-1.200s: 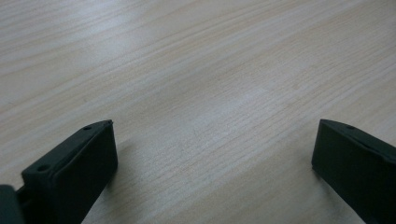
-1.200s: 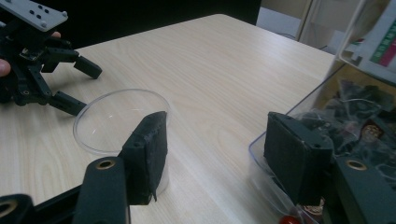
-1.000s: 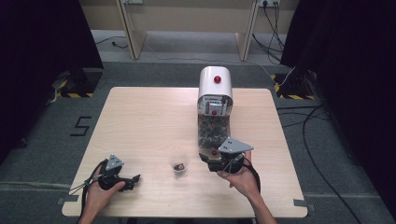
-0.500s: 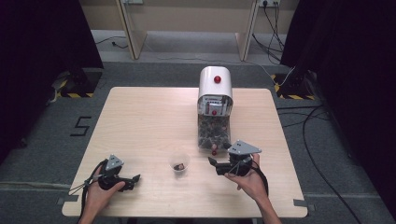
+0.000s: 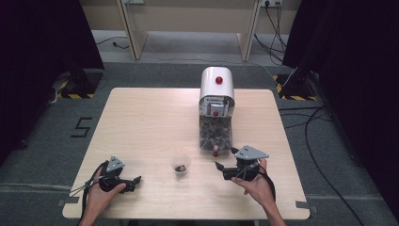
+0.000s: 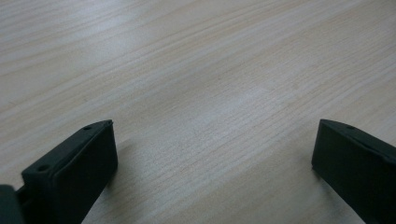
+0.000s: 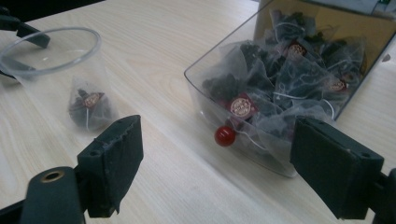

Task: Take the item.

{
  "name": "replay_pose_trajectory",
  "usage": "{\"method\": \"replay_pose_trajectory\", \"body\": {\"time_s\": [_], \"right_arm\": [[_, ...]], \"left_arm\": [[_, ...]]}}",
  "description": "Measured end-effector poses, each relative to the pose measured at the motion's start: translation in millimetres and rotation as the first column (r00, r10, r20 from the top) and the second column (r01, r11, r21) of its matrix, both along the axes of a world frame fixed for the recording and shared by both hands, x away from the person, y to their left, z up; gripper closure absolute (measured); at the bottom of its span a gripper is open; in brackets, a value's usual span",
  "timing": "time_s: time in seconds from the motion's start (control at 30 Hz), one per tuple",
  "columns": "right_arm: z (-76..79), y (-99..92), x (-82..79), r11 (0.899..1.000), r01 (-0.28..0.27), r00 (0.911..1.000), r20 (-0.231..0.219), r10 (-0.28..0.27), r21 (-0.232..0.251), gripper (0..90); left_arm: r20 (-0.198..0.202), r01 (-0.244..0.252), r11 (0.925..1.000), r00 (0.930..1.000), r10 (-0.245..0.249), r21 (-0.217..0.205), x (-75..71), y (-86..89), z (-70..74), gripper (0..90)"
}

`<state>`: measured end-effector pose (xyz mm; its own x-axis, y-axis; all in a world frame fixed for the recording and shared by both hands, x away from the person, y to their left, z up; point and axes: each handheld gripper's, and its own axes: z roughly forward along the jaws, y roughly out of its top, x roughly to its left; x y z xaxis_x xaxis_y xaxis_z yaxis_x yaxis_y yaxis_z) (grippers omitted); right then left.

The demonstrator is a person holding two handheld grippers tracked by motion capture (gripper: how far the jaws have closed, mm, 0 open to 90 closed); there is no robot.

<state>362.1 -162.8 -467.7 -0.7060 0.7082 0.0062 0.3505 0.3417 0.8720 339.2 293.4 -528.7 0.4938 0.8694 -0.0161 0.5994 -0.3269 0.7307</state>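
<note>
Tea-bag work is the job in hand, judging by the layout: bags go from the dispenser into the cup, one at a time.

At the left, the left claw (image 5: 135, 179) lies low on the table (image 5: 150, 122) in the person's hand, well apart from everything else. Its jaws stand wide apart with nothing but bare wood between them, as the left gripper view (image 6: 212, 135) shows. It could do useful work by steadying the cup, which is light and would tip or slide at a nudge.

In the middle, near the front edge, stands the clear plastic cup (image 5: 180, 165), upright, with one tea bag (image 7: 91, 105) already at its bottom.

To the right of it is the white dispenser (image 5: 216, 108), whose clear bin (image 7: 201, 88) at its foot is heaped with more bags. A small red knob (image 7: 224, 136) sits at the bin's front wall. Whether that knob opens a flap or only marks the front is hard to tell from here.

The right claw (image 5: 220, 167) hovers just in front of the bin, pointing towards the cup and knob. Its jaws have just been opening and now stand about as wide as they go, holding and touching nothing.

To do the next pick well, it should approach level, narrow the jaws first, and pinch a single bag by a corner or its tag rather than the tangled heap, then lift slowly so strings do not drag neighbours out
</note>
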Motion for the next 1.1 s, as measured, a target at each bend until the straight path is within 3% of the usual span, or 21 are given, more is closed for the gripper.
{"method": "replay_pose_trajectory", "body": {"time_s": [1.1], "right_arm": [[-31.1,-32.5,-14.8,0.998,0.051,0.9969,-0.06,-0.052,-0.023,18.6]], "left_arm": [[0.0,-0.001,1.0,1.0,0.001,0.0,0.0,0.0,0.0,0.0]]}}
